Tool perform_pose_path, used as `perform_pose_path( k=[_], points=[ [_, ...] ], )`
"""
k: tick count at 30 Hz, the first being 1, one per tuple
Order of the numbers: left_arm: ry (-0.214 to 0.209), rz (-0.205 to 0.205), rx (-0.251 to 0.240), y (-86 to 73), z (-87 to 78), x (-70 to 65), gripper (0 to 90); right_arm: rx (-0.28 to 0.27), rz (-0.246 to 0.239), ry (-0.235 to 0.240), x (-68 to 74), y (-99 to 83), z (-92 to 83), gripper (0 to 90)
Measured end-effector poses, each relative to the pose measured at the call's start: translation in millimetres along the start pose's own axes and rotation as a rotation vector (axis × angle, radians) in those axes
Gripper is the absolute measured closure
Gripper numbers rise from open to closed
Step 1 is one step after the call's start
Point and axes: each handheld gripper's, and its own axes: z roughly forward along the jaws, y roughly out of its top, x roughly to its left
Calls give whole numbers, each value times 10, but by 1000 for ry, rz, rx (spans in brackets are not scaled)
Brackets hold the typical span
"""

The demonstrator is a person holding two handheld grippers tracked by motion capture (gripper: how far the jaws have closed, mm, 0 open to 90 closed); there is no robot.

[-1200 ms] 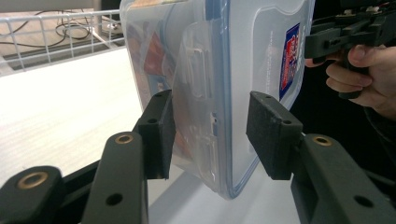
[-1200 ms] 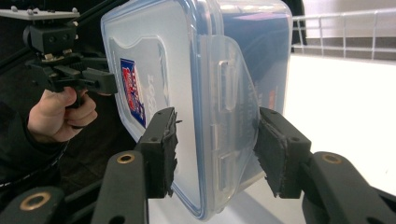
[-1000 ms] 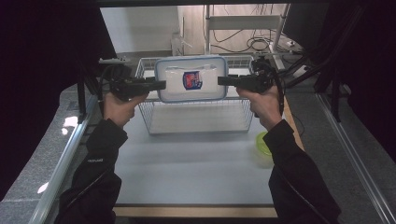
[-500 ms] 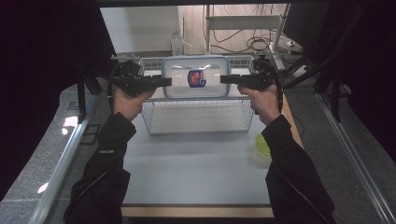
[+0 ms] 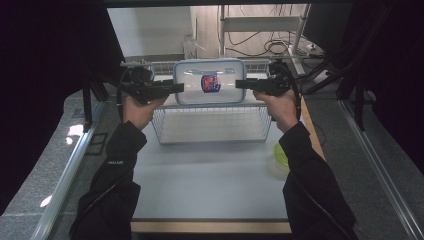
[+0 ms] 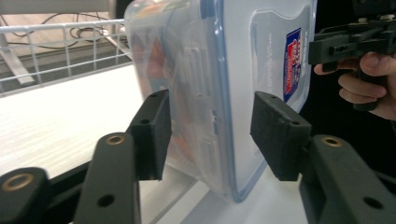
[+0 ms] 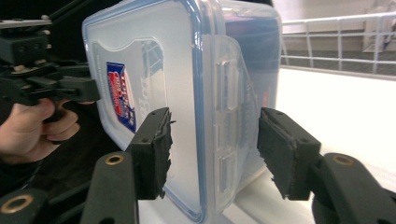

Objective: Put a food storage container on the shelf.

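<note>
A clear plastic container (image 5: 210,82) with a blue-rimmed lid and a red-and-blue label stands on edge in the wire basket (image 5: 210,125), its lid facing me. My left gripper (image 5: 180,88) straddles its left edge. In the left gripper view the container (image 6: 233,84) sits between the pads (image 6: 152,133) with a gap on the right side. My right gripper (image 5: 239,83) straddles the right edge; in the right gripper view the container (image 7: 187,84) stands clear of the right pad (image 7: 280,154). Both pairs of jaws have just been opening with the container between them.
The basket stands at the far end of the white table (image 5: 210,185). A yellow-green round object (image 5: 281,154) lies at the table's right edge. Behind the basket are a shelf frame and cables (image 5: 272,47). Metal rails (image 5: 75,165) run along both sides.
Both hands and the container have shifted slightly to the right and farther back over the basket. The jaws have come apart from the container's sides.
</note>
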Motion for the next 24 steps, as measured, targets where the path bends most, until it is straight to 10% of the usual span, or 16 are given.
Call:
perform_pose_path(
  k=[14, 16, 24],
  points=[
    [66, -18, -15, 18, 107, 15, 399, 2, -6, -73, -15, -7, 126, 413],
    [112, 29, 50, 29, 142, 10, 442, 46, -37, -100, -23, -13, 152, 456],
    [134, 62, 49, -29, 177, -36, 410, 50, -64, -106, 7, -61, 195, 457]
  ],
)
